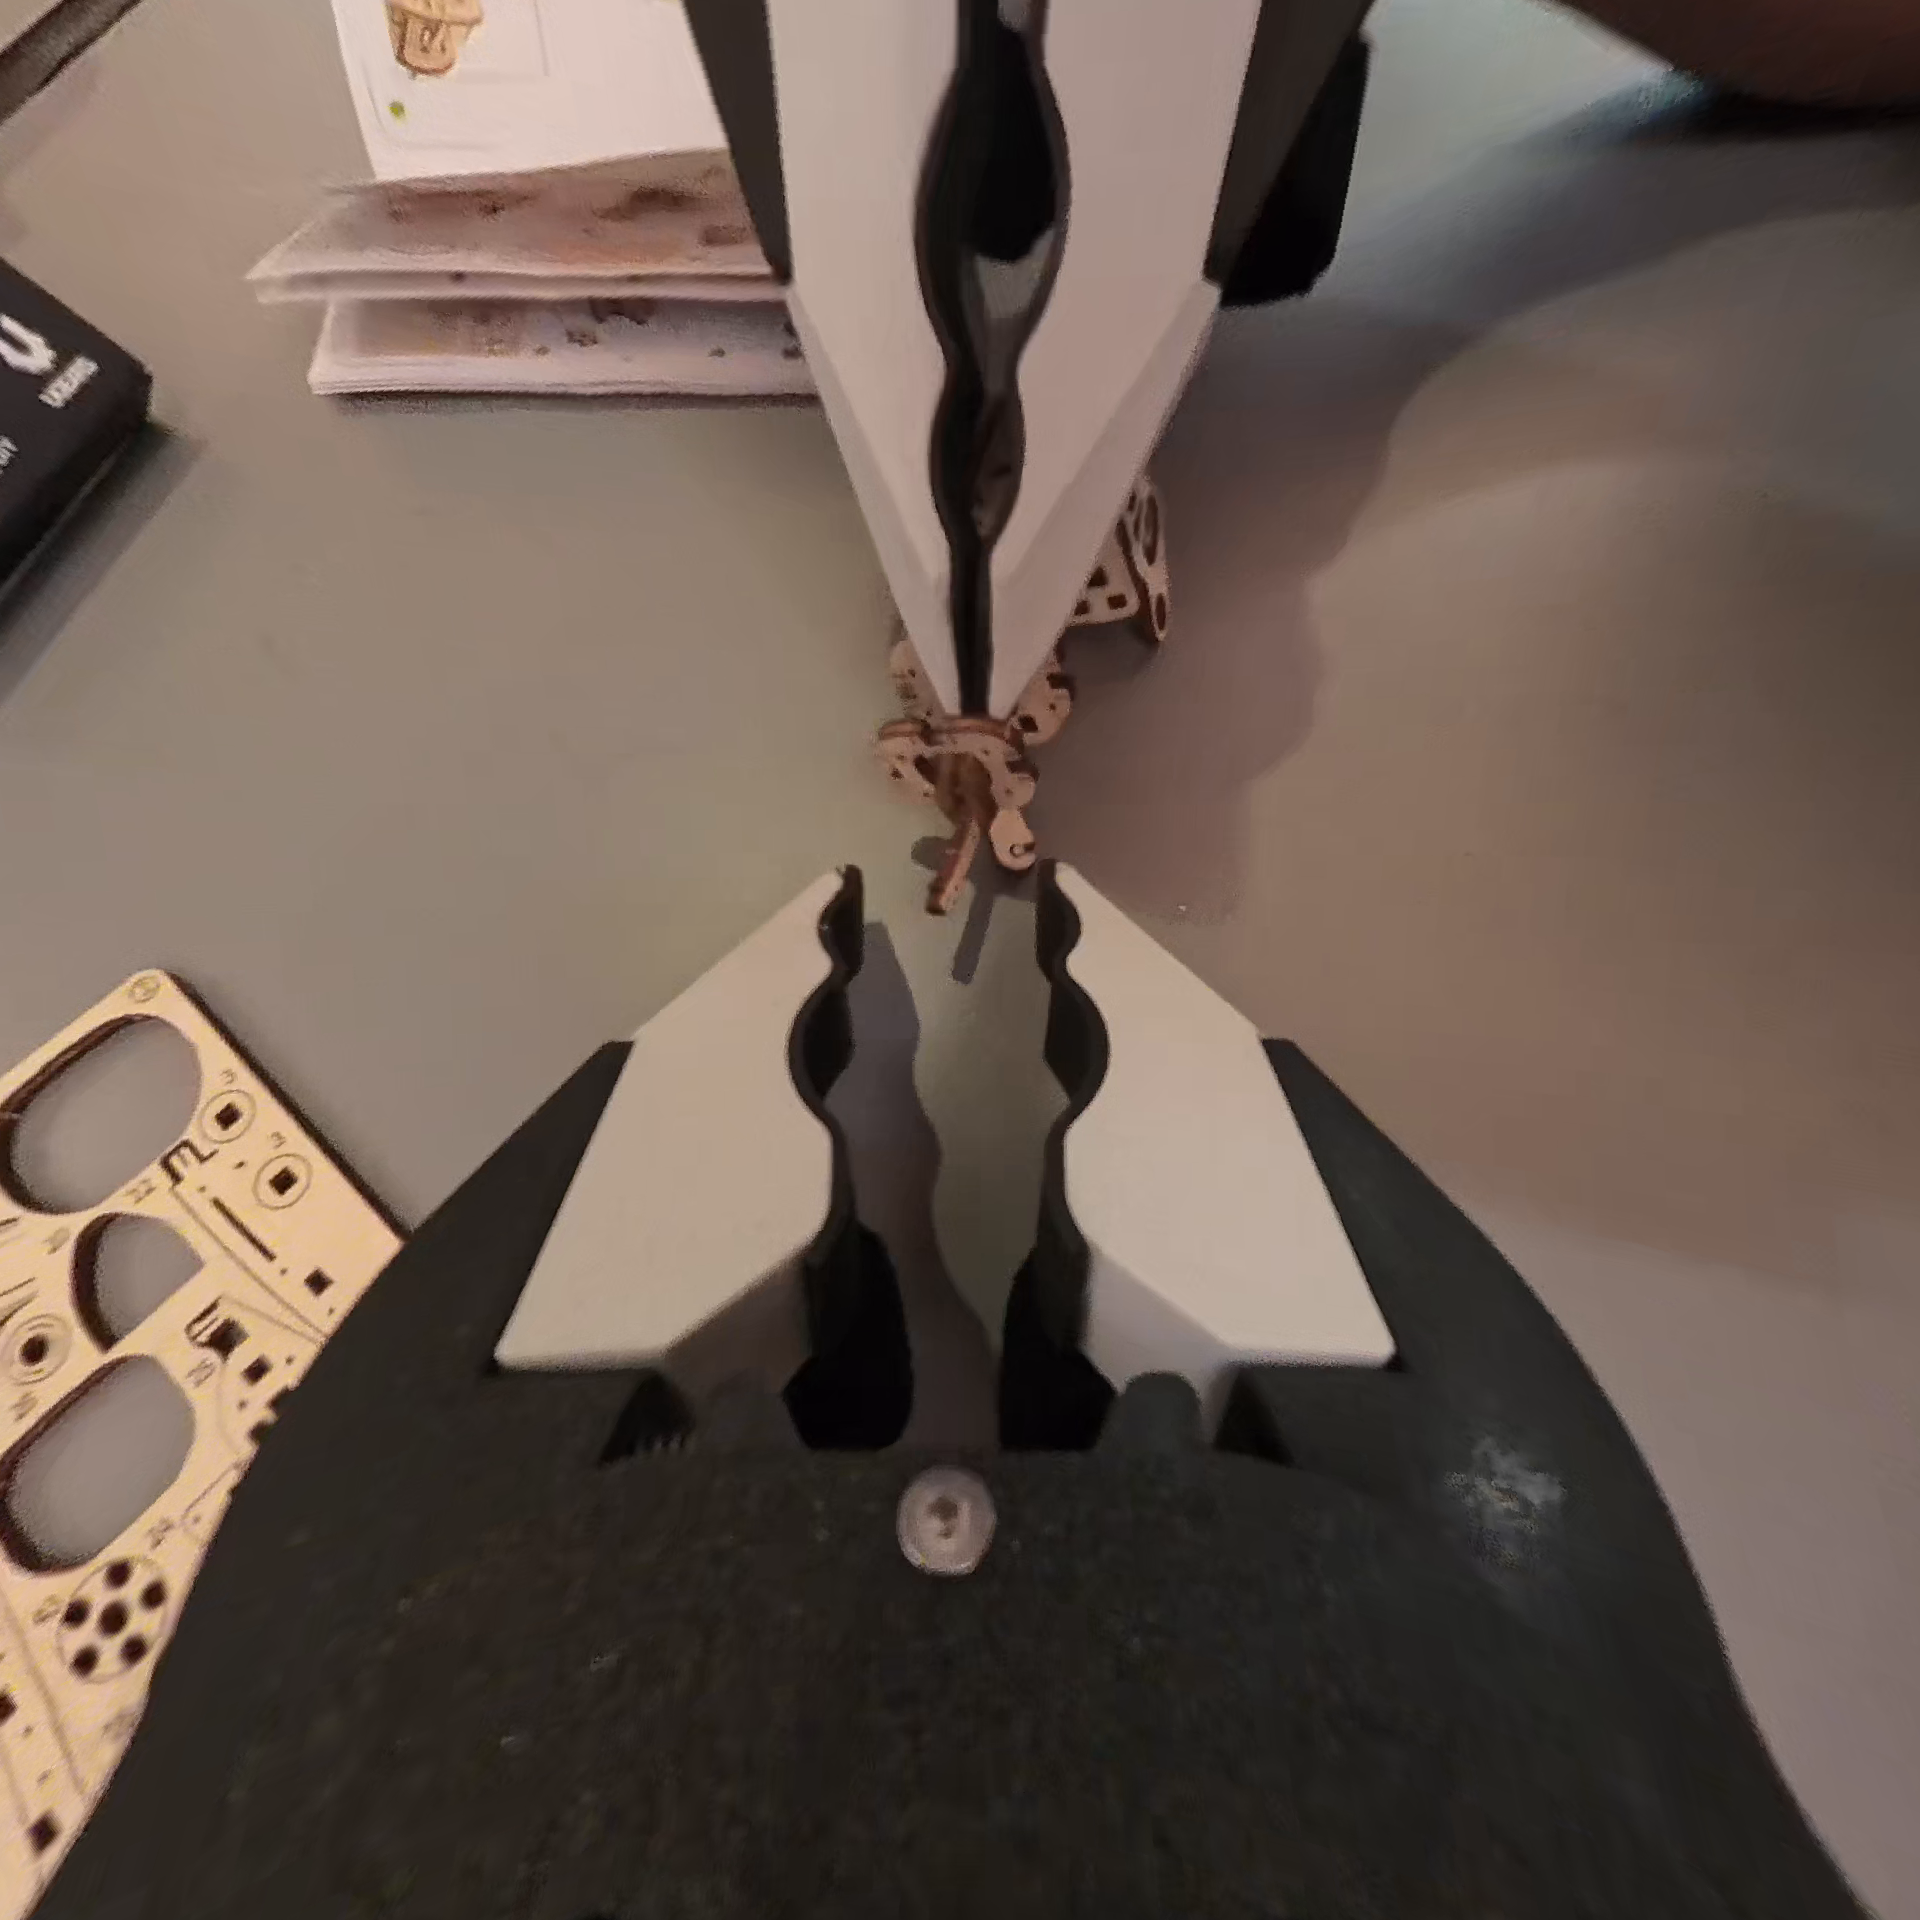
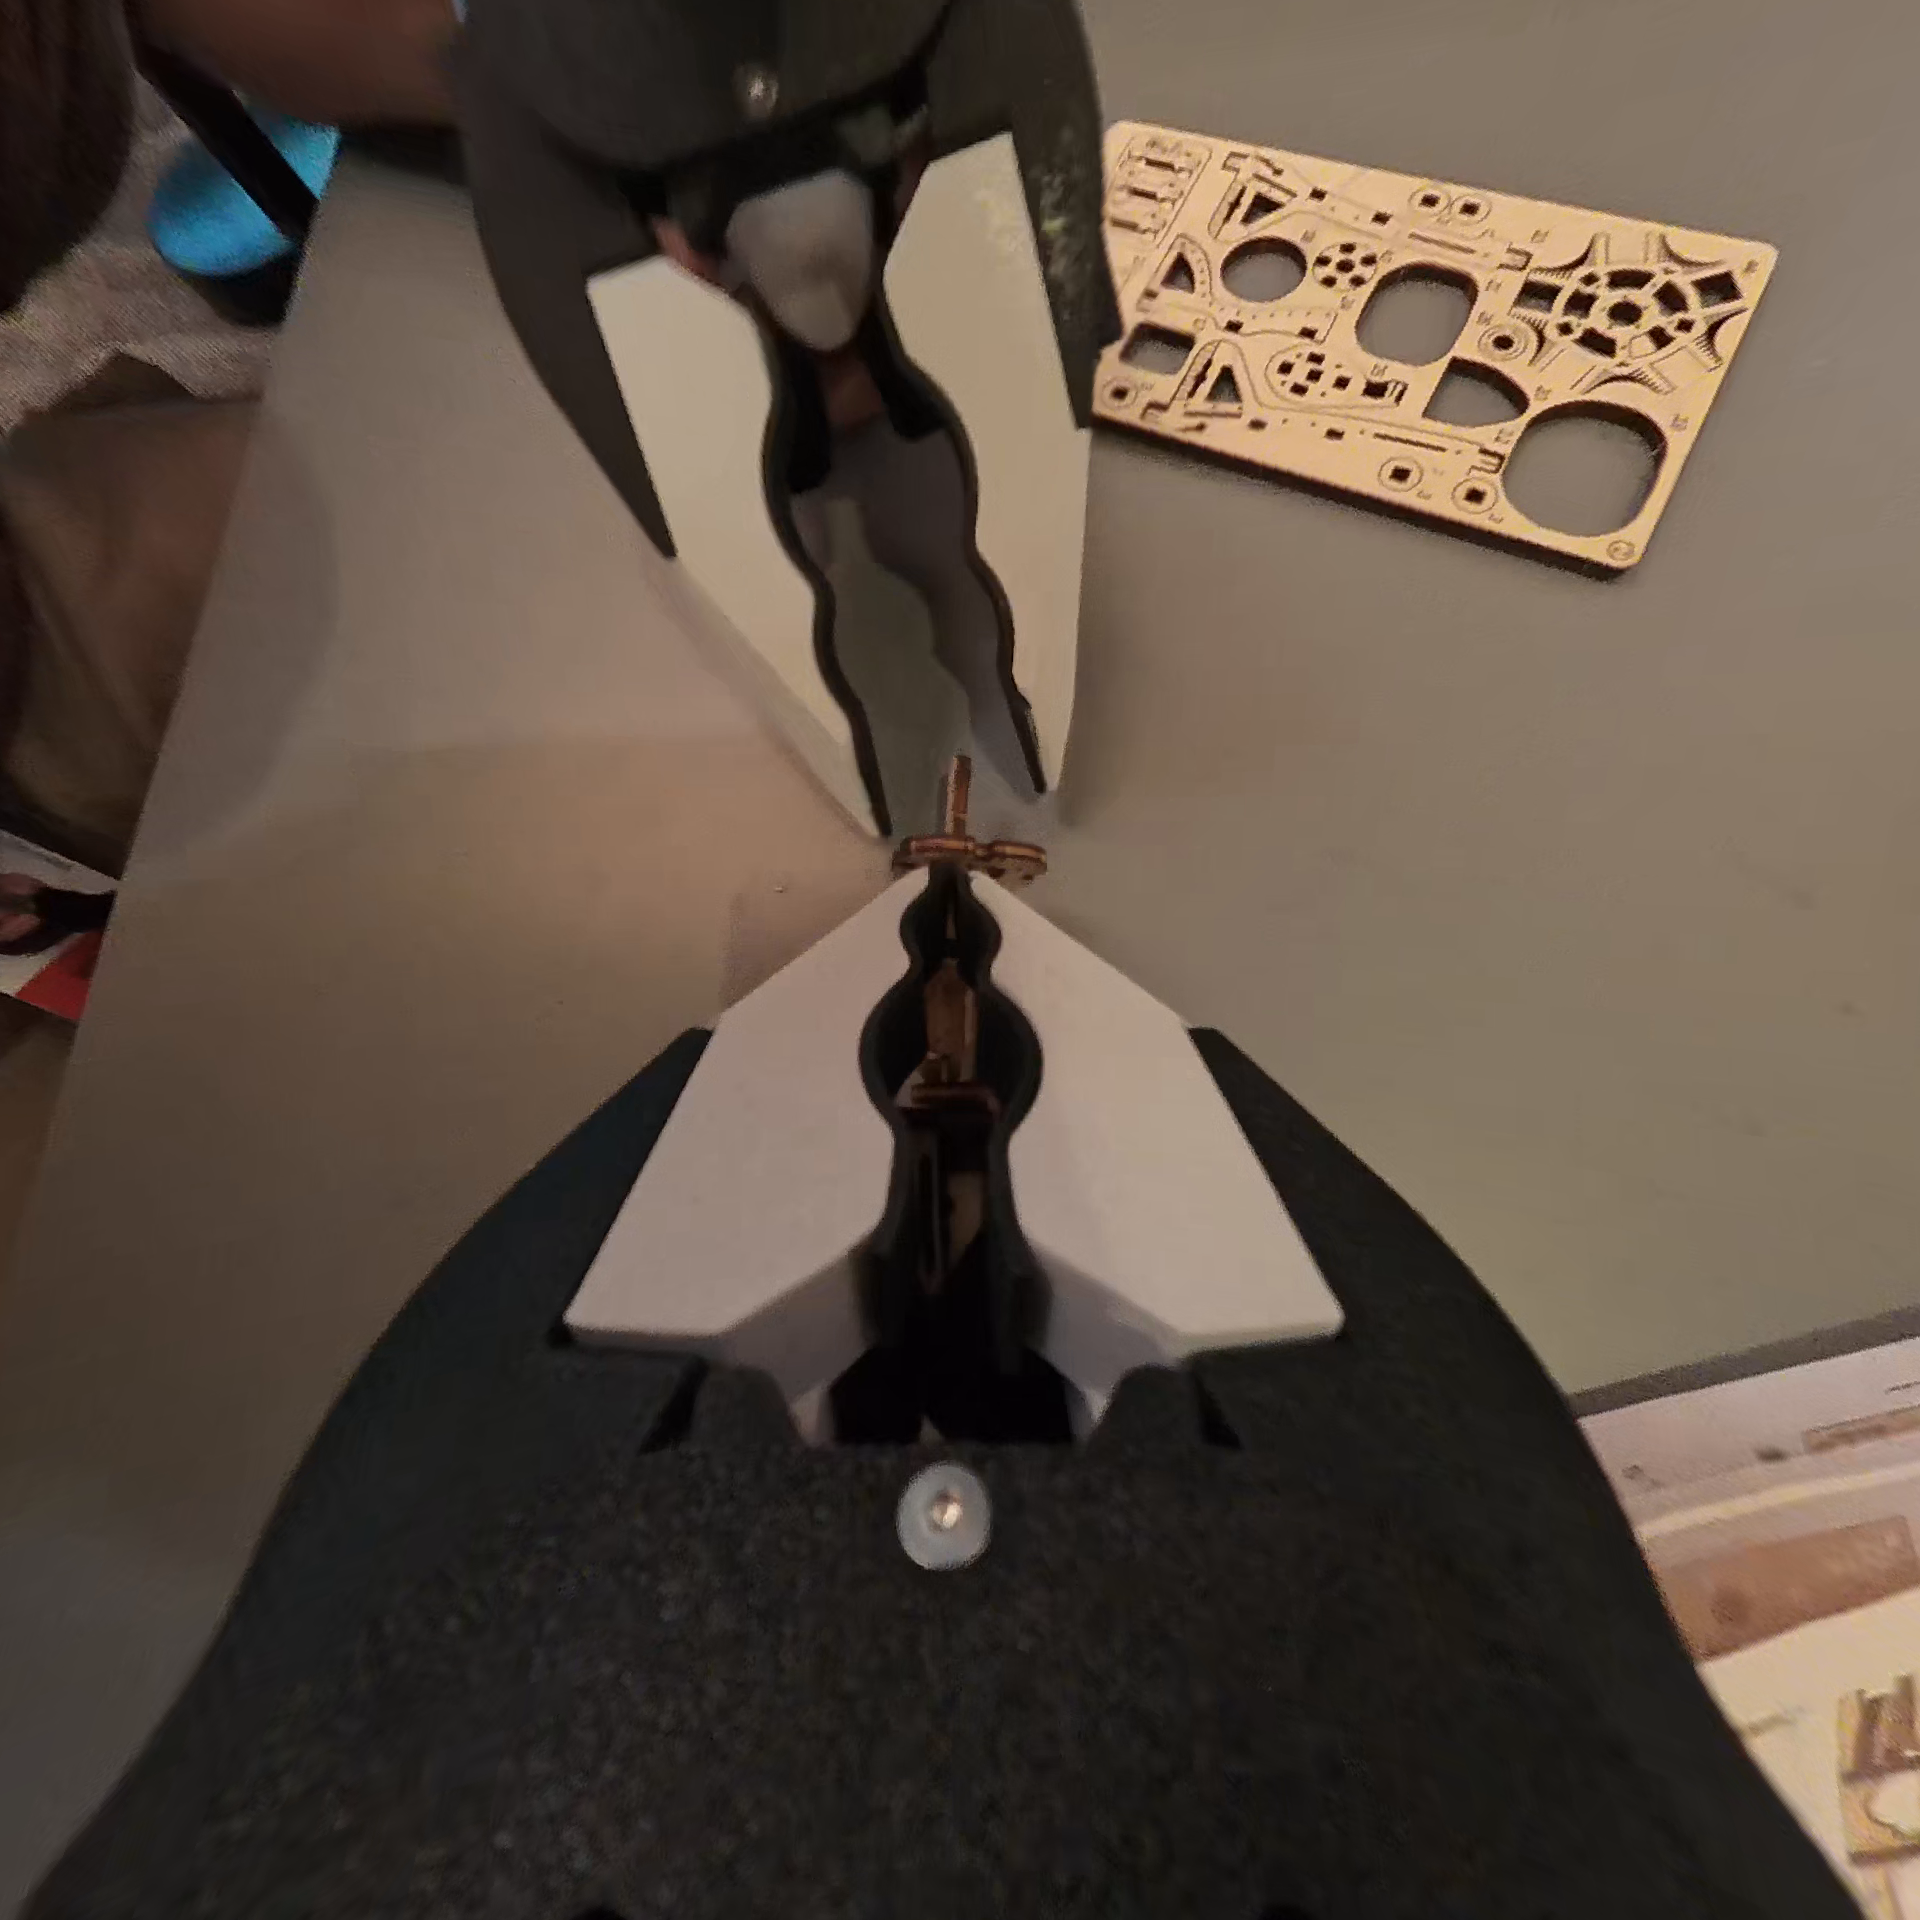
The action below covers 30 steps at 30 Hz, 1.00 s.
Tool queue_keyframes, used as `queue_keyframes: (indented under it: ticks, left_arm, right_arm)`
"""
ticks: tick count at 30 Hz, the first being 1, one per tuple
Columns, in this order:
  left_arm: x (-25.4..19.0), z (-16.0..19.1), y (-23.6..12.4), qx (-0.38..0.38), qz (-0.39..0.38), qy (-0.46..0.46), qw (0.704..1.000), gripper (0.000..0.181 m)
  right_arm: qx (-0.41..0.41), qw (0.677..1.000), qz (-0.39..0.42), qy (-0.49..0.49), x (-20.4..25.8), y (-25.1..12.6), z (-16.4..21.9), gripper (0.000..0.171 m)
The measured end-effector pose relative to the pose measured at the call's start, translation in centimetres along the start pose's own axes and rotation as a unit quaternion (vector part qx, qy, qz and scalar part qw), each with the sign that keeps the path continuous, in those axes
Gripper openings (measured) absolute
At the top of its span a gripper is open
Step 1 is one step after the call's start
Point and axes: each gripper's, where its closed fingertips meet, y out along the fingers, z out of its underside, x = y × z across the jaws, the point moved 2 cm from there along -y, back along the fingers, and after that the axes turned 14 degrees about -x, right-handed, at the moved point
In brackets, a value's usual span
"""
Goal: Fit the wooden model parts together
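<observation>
Table (image 1: 468,727): grey-green, matte; everything I work over lies on it.
Booklet (image 1: 540,281): a stack of folded printed pages at the far left in my left wrist view, partly behind my right gripper; a corner of such pages also shows at the lower right of my right wrist view.
Wooden sheet (image 2: 1434,343): a flat laser-cut plywood card, many part shapes already punched out, lying flat on the table just beside my left gripper.
Black box (image 1: 52,436): at the left edge of my left wrist view, cut off by the frame.
My left gripper (image 1: 951,883): jaws parted with nothing between them, tips on either side of the pin's end, not touching it.
My right gripper (image 2: 940,878): jaws pinched tight around the wooden assembly, facing the left one tip to tip.
Wooden assembly (image 1: 961,764): small interlocked plywood pieces held just above the table at my right tips.
Pin (image 2: 956,795): a thin wooden peg sticking out of the assembly toward my left jaws.
</observation>
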Motion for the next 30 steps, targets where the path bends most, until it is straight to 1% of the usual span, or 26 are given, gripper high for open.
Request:
queue_keyframes:
  ticks: [3, 7, 11, 19, 25, 27, 30]
  left_arm:
    - [0.4, -1.0, -0.1, -0.03, 0.037, -0.045, 0.998, 0.008]
    - [0.4, -1.4, -0.1, -0.031, 0.088, -0.073, 0.993, 0.0]
    - [0.4, -0.8, 0.1, -0.011, 0.105, -0.059, 0.993, 0.0]
    - [0.7, -1.0, 0.8, -0.013, 0.084, -0.017, 0.996, 0.0]
    - [0.8, -1.6, 0.6, -0.033, 0.103, -0.035, 0.993, 0.0]
    - [0.7, -1.9, 0.5, -0.04, 0.123, -0.048, 0.99, 0.0]
    - [0.4, -2.7, 0.1, -0.063, 0.157, -0.075, 0.983, 0.0]
  right_arm:
    - [0.019, 1.0, 0.008, -0.014, 0.0, 0.3, 0.0, 0.0]
    - [0.016, 1.0, 0.013, -0.013, -0.1, 0.3, -0.1, 0.0]
    - [0.006, 1.0, 0.012, -0.003, -0.3, 0.3, -0.2, 0.0]
    - [0.018, 1.0, 0.019, -0.003, -0.1, 0.6, -0.2, 0.0]
    - [0.012, 1.0, 0.021, 0.0, -0.3, 0.5, -0.4, 0.0]
    - [-0.004, 1.0, 0.007, 0.011, -0.3, 0.3, -0.6, 0.0]
    - [-0.029, 0.999, 0.015, 0.014, -0.8, 0.0, -1.0, 0.0]
